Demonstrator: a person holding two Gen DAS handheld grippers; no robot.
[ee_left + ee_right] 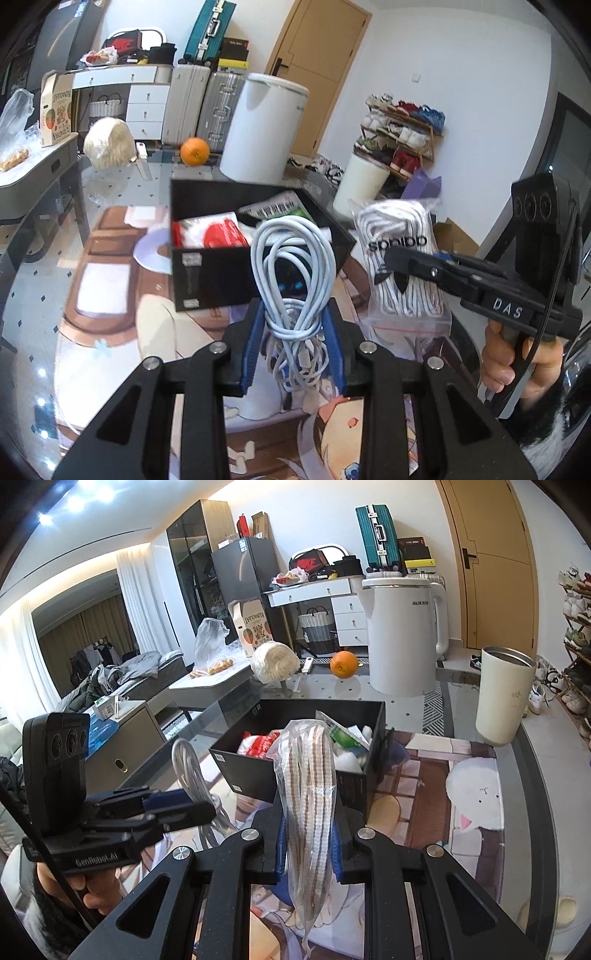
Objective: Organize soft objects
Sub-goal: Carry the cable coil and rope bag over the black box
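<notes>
A coiled pale-blue cable bundle [291, 273] stands upright, its loops rising above the knotted middle. A clear bag of white laces [308, 794] hangs lengthwise, printed with a dark logo. Behind both, the open black box [373, 738] holds red-and-white and green packets.

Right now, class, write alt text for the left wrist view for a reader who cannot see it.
The left gripper holds a coiled white cable before an open black box of soft packets. At right, the right gripper holds bagged white laces.
</notes>
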